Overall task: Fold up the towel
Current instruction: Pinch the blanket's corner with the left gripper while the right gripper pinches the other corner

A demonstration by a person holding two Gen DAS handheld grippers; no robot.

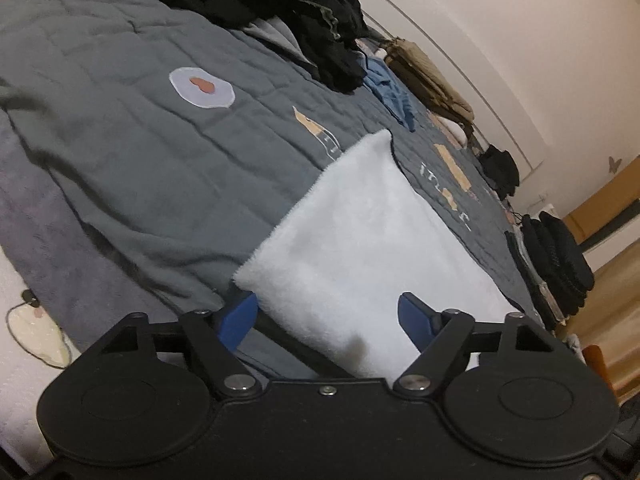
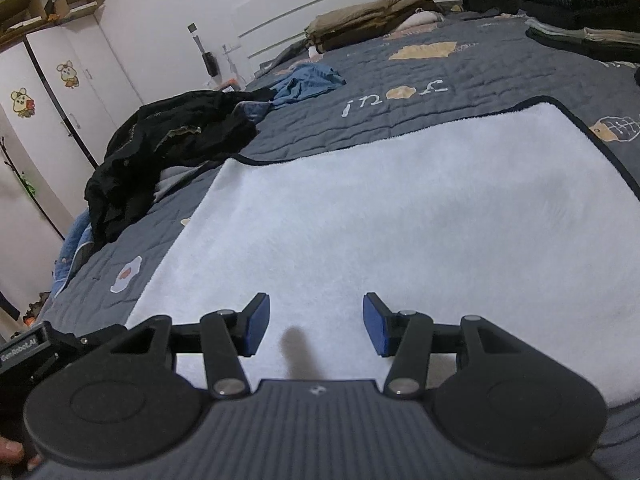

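Lying flat on grey quilt (image 2: 400, 108): white towel (image 2: 380, 220) | left gripper (image 1: 328, 320) rolled, tilted down, jaws apart astride near corner | right gripper (image 2: 316, 324) angled down above towel, jaws apart, empty

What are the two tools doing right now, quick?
Left tool: open, holding nothing, near edge of the white towel between its pads.
Right tool: open over the towel, holding nothing.

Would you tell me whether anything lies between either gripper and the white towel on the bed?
Nothing visible does. The left gripper and right gripper both sit open directly over the white towel, which lies bare; the dark clothes sit aside.
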